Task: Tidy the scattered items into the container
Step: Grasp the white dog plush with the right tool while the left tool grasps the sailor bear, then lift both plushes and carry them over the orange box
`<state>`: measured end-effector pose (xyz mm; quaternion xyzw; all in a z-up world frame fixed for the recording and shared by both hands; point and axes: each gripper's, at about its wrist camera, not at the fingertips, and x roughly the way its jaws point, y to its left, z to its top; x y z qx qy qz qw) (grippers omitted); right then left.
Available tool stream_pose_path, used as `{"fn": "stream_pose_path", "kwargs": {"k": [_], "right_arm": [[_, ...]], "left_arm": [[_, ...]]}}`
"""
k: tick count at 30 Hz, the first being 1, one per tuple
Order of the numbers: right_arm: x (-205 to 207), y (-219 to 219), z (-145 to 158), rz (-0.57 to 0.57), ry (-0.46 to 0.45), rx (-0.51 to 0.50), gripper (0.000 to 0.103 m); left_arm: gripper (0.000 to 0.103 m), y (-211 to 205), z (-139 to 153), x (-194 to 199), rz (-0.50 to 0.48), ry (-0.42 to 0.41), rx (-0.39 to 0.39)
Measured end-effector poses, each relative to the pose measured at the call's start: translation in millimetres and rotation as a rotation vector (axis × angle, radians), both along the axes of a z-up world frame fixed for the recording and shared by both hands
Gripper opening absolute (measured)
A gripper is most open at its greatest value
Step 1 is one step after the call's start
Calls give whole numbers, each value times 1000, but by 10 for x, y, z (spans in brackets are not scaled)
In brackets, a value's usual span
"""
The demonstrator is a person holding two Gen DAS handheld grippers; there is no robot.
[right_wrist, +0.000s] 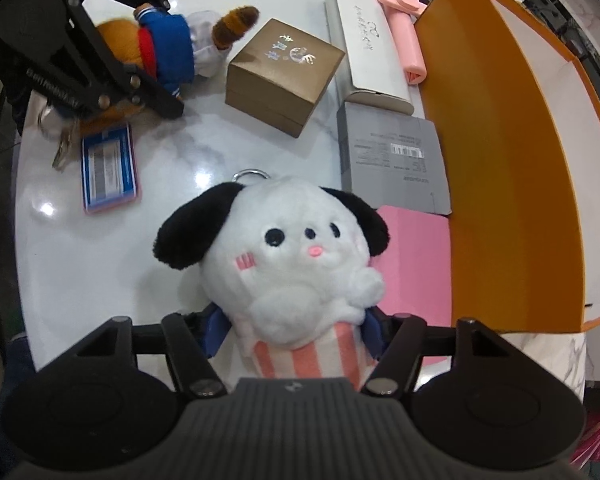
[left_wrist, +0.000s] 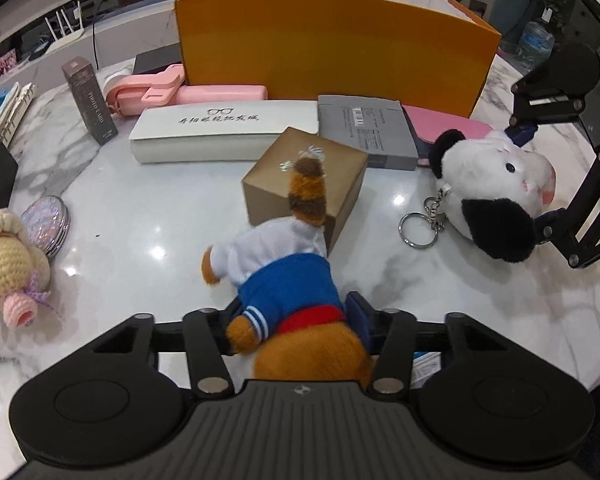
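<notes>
A brown fox plush (left_wrist: 288, 284) in a blue and white top lies on the marble table (left_wrist: 140, 216), and my left gripper (left_wrist: 296, 316) is shut on its body. The blue right pad (left_wrist: 358, 312) touches it; the left pad is hidden behind the plush's arm. A white dog plush (right_wrist: 296, 256) with black ears and a pink striped base sits between the blue pads (right_wrist: 216, 332) of my right gripper (right_wrist: 296, 332), which is shut on the base. The orange box (left_wrist: 332, 48), open at the top, stands at the back; it is at the right (right_wrist: 500, 160) in the right wrist view.
Between plushes and box lie a brown gift box (left_wrist: 304, 184), white glasses case (left_wrist: 220, 136), grey carton (left_wrist: 364, 132), pink booklet (right_wrist: 412, 256) and pink folding gadget (left_wrist: 188, 92). A crochet doll (left_wrist: 4, 264) and glittery compact (left_wrist: 46, 224) sit left. A blue card (right_wrist: 108, 168) and keys (right_wrist: 60, 140) lie near the table edge.
</notes>
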<state>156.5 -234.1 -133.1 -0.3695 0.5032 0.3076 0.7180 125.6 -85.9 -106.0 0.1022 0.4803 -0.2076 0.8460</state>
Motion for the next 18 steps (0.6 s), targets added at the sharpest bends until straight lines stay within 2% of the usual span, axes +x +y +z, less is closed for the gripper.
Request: {"fn": "stream_pose_path", "kwargs": {"k": [11, 18], "right_arm": [[-66, -2, 296, -130, -29, 17, 66], [-5, -45, 700, -159, -59, 21, 66]], "left_arm": [[54, 234, 415, 125, -96, -23, 17], [54, 288, 1068, 345, -182, -97, 34]]}}
